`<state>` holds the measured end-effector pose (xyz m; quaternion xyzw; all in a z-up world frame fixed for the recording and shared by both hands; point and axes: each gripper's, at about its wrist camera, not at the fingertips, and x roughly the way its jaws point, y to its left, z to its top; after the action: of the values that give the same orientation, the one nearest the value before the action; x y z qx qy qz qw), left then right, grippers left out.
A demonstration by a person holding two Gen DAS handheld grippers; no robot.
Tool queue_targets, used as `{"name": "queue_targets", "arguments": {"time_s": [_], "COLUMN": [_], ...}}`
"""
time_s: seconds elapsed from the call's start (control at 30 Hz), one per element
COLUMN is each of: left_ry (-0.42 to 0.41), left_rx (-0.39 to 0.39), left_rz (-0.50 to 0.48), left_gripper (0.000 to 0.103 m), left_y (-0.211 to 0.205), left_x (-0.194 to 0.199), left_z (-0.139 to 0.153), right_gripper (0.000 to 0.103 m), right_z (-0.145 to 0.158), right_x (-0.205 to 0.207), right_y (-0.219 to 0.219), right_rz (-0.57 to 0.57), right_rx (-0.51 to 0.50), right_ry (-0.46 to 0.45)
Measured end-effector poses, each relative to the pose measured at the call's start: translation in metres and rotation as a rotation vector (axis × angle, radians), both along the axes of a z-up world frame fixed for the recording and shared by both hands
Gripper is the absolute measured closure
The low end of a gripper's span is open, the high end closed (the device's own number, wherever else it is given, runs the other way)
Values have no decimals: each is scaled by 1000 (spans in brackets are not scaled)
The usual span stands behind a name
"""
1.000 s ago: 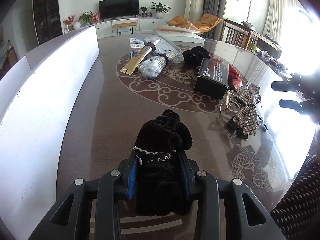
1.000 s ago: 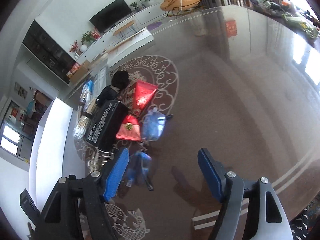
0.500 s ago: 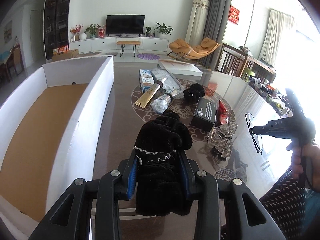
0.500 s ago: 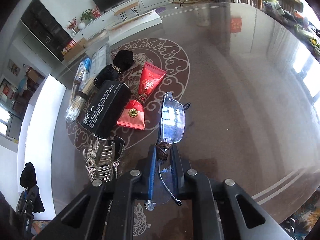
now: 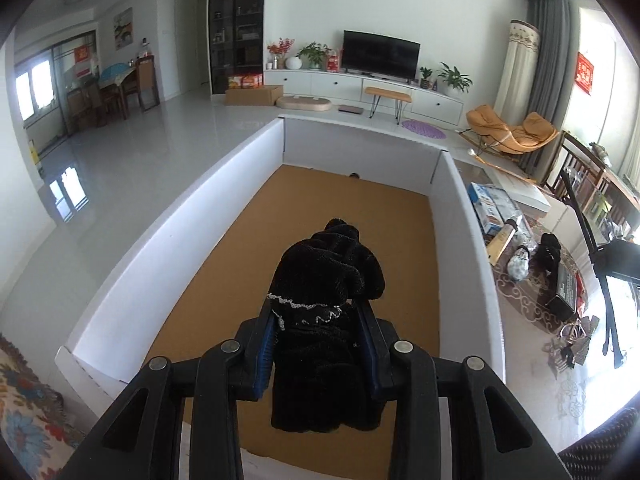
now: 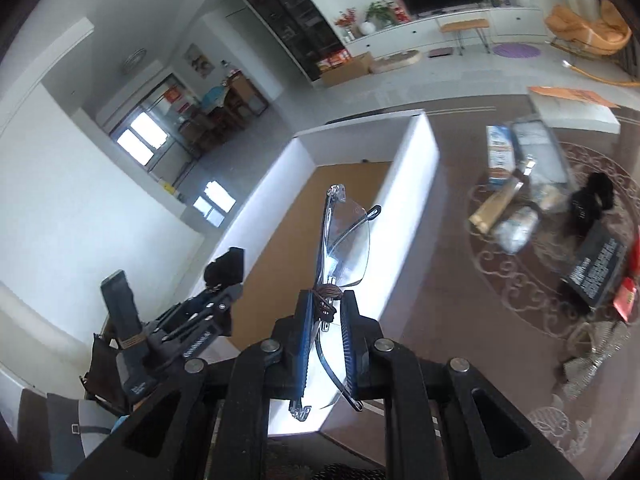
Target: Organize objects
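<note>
My left gripper (image 5: 320,336) is shut on a black fuzzy glove (image 5: 326,280) with a silver chain, held above the brown floor of a large white-walled box (image 5: 460,232). My right gripper (image 6: 326,320) is shut on a pair of clear glasses (image 6: 344,236), held in the air over the box's near wall (image 6: 400,216). The left gripper with the glove also shows in the right wrist view (image 6: 218,292), over the box. The right gripper's handle shows at the right of the left wrist view (image 5: 616,260).
On the dark patterned table (image 6: 460,280) to the right of the box lie a black carton (image 6: 596,268), a red pouch (image 6: 626,300), a bag of cotton swabs (image 6: 516,228), a gold tube (image 6: 494,204), another black glove (image 6: 592,196), a blue-white packet (image 6: 500,152) and a rhinestone bow clip (image 5: 576,340).
My left gripper has carried the glove leftward from the table to above the box. My right gripper shut on the glasses, lifted them off the table and swung toward the box.
</note>
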<state>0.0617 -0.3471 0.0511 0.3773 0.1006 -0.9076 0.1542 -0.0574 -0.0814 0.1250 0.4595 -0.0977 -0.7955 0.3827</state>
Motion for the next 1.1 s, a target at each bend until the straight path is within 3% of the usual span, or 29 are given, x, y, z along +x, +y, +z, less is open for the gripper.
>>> {"name": "queue_targets", "arguments": {"time_s": [0.07,0.1,0.13,0.17,0.2,0.27,0.37,0.47,0.57,0.63,0.73,0.87,1.0,1.1], "left_ry": [-30,-51,-68,-74,-64,-38,-10,35,55,43,-26,-117,-139,-182], "left_rx": [18,24,23,19,15,13,3,24,60,83,66,32,-20,3], "left_rz": [40,56,72,89,99,91,49,-86,-275,-393,-481,-503,-476,-424], "left_gripper": [64,57,42,34,28,28,28,28,17,2,2,2,2,3], "left_y": [-13,-17,-20,-21,-20,-13,10,58,124,168,222,259,277,277], "left_x": [2,1,0,1,2,4,2,-2,-10,-17,-38,-70,-90,-105], "left_z": [-10,-15,-20,-22,-23,-20,-11,4,9,0,-33,-84,-101,-112], "right_gripper": [88,86,85,74,55,46,36,20,18,18,18,18,18,18], "right_z": [0,-4,-9,-14,-21,-19,-17,-24,-53,-77,-111,-138,-153,-156], "right_x": [5,6,6,6,3,6,10,19,19,17,11,11,17,8], "right_y": [-45,-64,-80,-91,-98,-94,-67,-14,65,120,200,265,277,272], "right_rz": [64,90,110,126,127,96,29,-93,-261,-395,-575,-691,-687,-667], "right_rx": [19,33,51,59,63,43,77,147,258,333,423,514,555,538], "right_ry": [21,24,19,2,-15,-7,96,212,293,289,247,218,217,213]}}
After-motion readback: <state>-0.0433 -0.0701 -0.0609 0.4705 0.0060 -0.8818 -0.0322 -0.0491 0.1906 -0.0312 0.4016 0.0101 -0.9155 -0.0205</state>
